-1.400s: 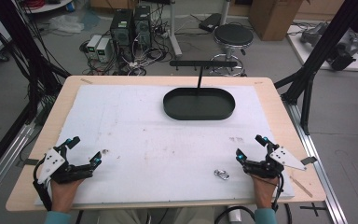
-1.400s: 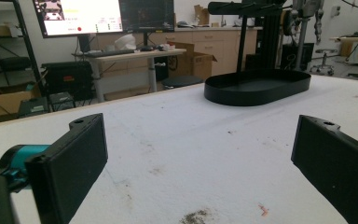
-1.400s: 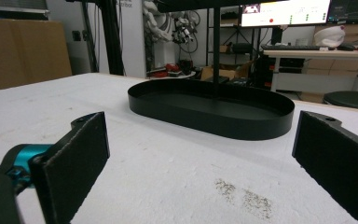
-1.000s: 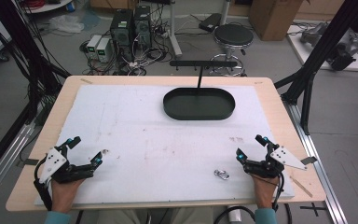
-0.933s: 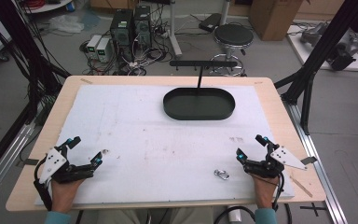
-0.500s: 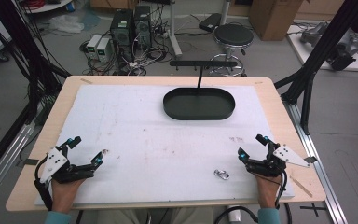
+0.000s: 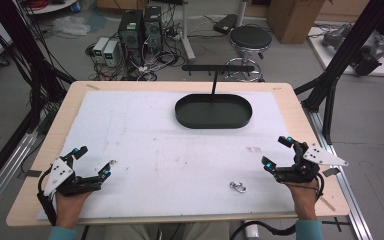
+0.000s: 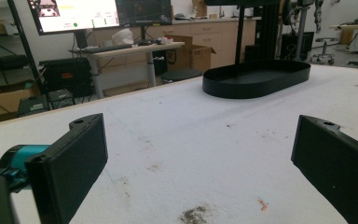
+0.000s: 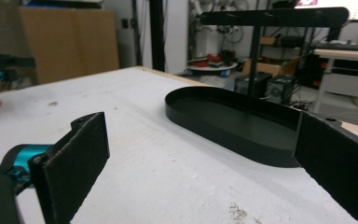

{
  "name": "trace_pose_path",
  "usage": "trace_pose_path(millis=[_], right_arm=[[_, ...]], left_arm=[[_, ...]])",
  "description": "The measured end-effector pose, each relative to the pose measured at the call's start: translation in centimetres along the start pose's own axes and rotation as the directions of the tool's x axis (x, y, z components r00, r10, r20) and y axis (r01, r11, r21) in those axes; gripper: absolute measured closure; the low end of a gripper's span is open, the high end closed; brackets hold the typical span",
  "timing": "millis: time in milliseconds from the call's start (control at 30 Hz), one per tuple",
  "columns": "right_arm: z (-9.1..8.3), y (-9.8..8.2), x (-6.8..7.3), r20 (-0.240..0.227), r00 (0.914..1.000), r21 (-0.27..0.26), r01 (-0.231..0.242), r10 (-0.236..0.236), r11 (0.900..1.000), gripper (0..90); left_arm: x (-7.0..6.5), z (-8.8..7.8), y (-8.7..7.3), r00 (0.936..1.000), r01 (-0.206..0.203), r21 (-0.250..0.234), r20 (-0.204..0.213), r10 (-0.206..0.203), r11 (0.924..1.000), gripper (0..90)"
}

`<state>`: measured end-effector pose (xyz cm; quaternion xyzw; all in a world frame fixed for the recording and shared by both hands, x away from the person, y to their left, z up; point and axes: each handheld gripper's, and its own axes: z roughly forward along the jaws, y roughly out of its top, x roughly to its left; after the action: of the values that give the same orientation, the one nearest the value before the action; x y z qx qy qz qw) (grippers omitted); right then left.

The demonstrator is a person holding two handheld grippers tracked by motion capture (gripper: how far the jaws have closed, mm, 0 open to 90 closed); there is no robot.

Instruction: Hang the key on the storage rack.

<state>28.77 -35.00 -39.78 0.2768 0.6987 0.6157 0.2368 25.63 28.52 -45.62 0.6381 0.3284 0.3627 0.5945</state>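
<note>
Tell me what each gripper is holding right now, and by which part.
Nothing is held. The left gripper and right gripper both rest open on the white mat, jaws wide apart. The small metal clip lies untouched beside the right gripper.

Right claw spread wide above white table, black oval tray ahead

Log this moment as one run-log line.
left gripper: open, holding nothing | right gripper: open, holding nothing | metal clip: loose on mat, nearer right gripper | black tray: empty, far side
</note>
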Motion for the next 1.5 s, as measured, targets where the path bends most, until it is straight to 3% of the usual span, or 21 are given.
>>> trace_pose_path(millis=[167, 333, 433, 567, 733, 767, 800, 900, 1067, 1200, 1500], right_arm=[[0.6, 1.4, -0.1, -0.094, 0.9941, 0.086, 0.062, -0.054, 0.994, 2.9], [1.6, 2.2, 0.3, -0.197, 0.9757, 0.18, 0.132, -0.096, 0.975, 2.9], [2.3, 2.5, 0.4, -0.249, 0.9621, 0.205, 0.165, -0.112, 0.965, 2.9], [3.1, 2.9, 0.8, -0.321, 0.9372, 0.236, 0.219, -0.136, 0.947, 2.9], [3.9, 3.3, 1.4, -0.426, 0.8927, 0.273, 0.281, -0.146, 0.92, 3.0], [3.9, 3.3, 1.4, -0.426, 0.8927, 0.273, 0.281, -0.146, 0.92, 3.0], [4.1, 3.3, 1.6, -0.453, 0.8792, 0.294, 0.303, -0.147, 0.906, 3.0], [4.5, 3.1, 1.9, -0.502, 0.8536, 0.315, 0.329, -0.138, 0.89, 3.0], [5.2, 2.6, 2.2, -0.524, 0.8393, 0.356, 0.372, -0.146, 0.857, 3.0], [5.7, 2.3, 2.3, -0.538, 0.8317, 0.373, 0.38, -0.137, 0.846, 3.0], [6.4, 1.6, 3.0, -0.569, 0.808, 0.431, 0.452, -0.154, 0.781, 5.0]], left_arm=[[0.0, 0.0, 0.0, 1.0, 0.006, 0.0, 0.001, -0.006, 1.0, 4.0], [0.0, 0.0, 0.0, 1.0, 0.005, -0.002, 0.003, -0.005, 1.0, 4.0], [0.0, 0.0, 0.0, 1.0, 0.005, -0.002, 0.003, -0.005, 1.0, 4.0], [0.0, 0.0, 0.0, 1.0, 0.006, -0.002, 0.003, -0.006, 1.0, 4.0], [0.0, 0.0, 0.0, 1.0, 0.006, -0.003, 0.002, -0.006, 1.0, 4.0], [0.0, 0.0, 0.0, 1.0, 0.006, -0.003, 0.002, -0.006, 1.0, 4.0], [0.0, 0.0, 0.0, 1.0, 0.006, -0.003, 0.002, -0.006, 1.0, 4.0], [0.0, 0.0, 0.0, 1.0, 0.006, -0.003, 0.002, -0.006, 1.0, 4.0], [0.1, 0.0, 0.0, 1.0, 0.007, -0.003, 0.002, -0.007, 1.0, 4.0], [0.0, 0.0, 0.0, 1.0, 0.006, -0.002, 0.0, -0.006, 1.0, 4.0], [0.0, 0.0, 0.0, 1.0, 0.007, -0.003, -0.001, -0.007, 1.0, 4.0]])
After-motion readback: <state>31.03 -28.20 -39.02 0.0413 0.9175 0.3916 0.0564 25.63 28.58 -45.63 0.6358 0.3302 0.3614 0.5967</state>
